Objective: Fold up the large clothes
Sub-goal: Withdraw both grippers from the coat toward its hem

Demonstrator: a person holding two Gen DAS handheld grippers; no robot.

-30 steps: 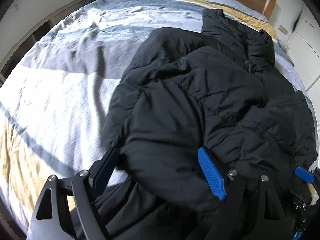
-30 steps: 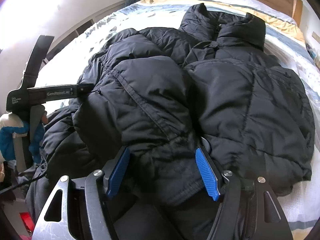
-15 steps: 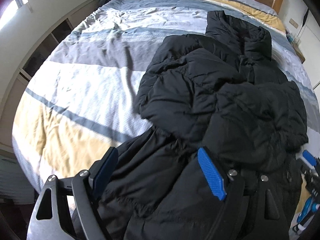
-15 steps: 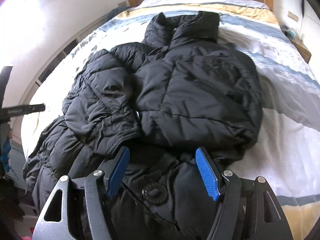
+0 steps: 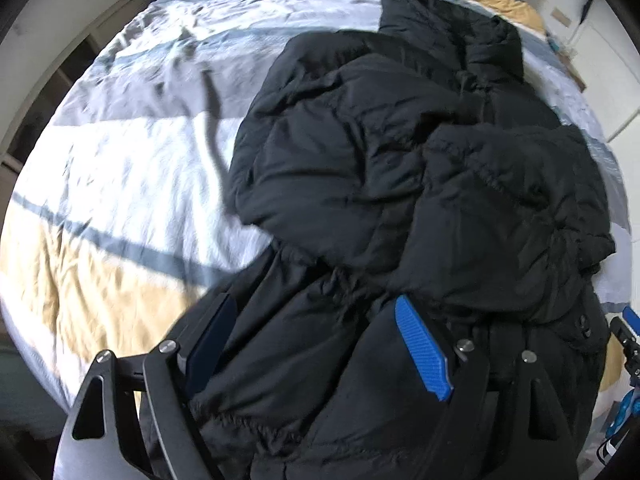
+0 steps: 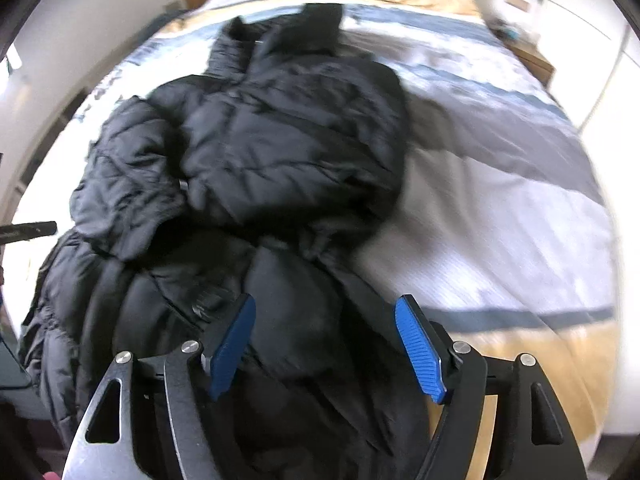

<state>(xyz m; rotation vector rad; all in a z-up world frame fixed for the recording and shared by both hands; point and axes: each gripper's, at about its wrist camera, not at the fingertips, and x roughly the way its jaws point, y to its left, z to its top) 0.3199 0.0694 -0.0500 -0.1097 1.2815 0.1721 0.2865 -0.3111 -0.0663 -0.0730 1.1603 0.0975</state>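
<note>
The jacket is lying lengthwise on the bed, collar far, hem under both tools; the left tool and right tool are hanging spread, pinching nothing.

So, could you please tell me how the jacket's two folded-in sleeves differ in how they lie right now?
In the right wrist view, the left-hand sleeve lies bunched and crumpled; the right-hand sleeve lies broad and smoother across the chest. The left-hand sleeve stops short of the jacket's waist; the right-hand sleeve reaches nearer it. Both are black, quilted and folded inward.
</note>
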